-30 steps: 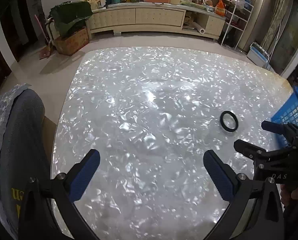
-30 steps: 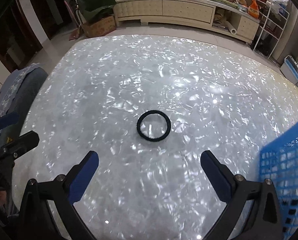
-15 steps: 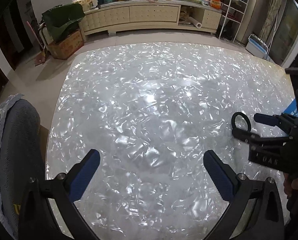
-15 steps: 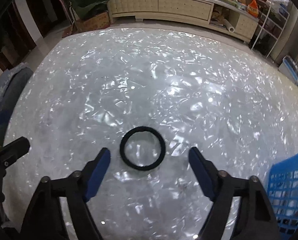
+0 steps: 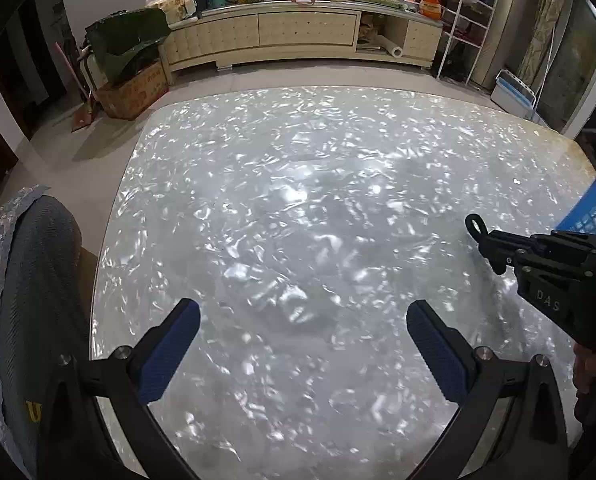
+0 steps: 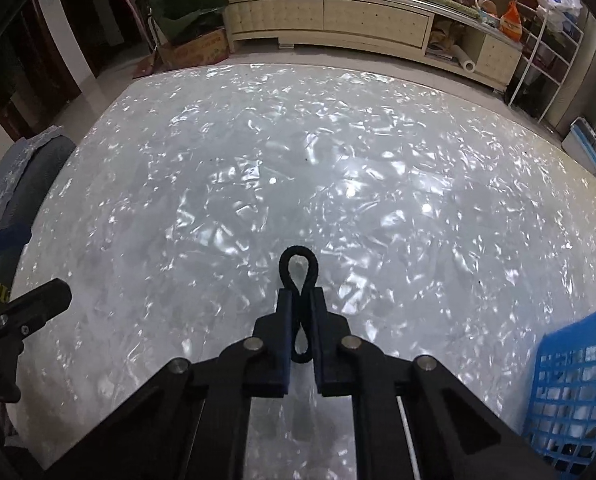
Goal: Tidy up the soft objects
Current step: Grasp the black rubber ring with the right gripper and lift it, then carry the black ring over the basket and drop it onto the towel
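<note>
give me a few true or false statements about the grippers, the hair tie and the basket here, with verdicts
1. The right gripper is shut on the black hair tie. True.
2. The hair tie lies as a round open ring. False: it is squeezed into a narrow figure-eight, one loop poking out past the fingertips.
3. The left gripper holds a second hair tie. False: it is open with only bare table between its fingers.
4. A blue basket sits at the right of the right wrist view. True.
5. The hair tie is already inside the basket. False: it is in the right gripper, over the table.
</note>
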The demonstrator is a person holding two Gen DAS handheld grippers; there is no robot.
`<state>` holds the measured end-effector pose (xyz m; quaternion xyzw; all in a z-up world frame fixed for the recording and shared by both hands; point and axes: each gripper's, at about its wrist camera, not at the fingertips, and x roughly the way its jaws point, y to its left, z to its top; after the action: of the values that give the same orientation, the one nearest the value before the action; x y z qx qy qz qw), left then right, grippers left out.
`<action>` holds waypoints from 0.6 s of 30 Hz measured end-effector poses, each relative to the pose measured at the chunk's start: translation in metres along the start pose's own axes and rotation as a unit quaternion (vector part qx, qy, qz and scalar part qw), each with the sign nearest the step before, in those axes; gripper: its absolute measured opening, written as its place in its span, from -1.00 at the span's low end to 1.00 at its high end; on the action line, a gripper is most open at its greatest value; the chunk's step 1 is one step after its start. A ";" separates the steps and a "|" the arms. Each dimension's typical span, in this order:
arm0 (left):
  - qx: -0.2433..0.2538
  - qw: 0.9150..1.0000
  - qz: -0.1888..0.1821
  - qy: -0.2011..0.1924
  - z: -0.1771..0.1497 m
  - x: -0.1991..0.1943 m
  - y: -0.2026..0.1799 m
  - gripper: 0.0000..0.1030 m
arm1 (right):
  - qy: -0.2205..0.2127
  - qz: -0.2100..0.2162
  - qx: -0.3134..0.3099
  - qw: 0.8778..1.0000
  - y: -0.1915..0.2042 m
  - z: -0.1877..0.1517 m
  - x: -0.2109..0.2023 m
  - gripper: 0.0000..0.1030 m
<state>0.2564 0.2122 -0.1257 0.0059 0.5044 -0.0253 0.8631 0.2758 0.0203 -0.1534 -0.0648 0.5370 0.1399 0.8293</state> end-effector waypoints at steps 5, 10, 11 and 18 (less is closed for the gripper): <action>0.001 1.000 -0.004 -0.009 -0.005 -0.025 -0.017 1.00 | -0.012 0.019 0.002 1.000 -0.006 -0.008 -0.037 -0.85; 0.008 1.000 -0.011 -0.027 -0.010 -0.060 -0.043 1.00 | -0.028 0.029 -0.017 0.999 -0.009 -0.020 -0.083 -0.85; 0.008 0.999 -0.014 -0.031 -0.011 -0.066 -0.049 1.00 | -0.034 0.030 -0.021 0.999 -0.011 -0.023 -0.096 -0.85; 0.024 0.997 -0.024 -0.065 -0.016 -0.117 -0.092 1.00 | -0.063 0.040 -0.026 0.997 -0.026 -0.044 -0.156 -0.85</action>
<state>0.1802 0.1252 -0.0302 0.0132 0.4465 -0.0586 0.8928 0.1858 -0.0409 -0.0311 -0.0558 0.4819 0.1911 0.8533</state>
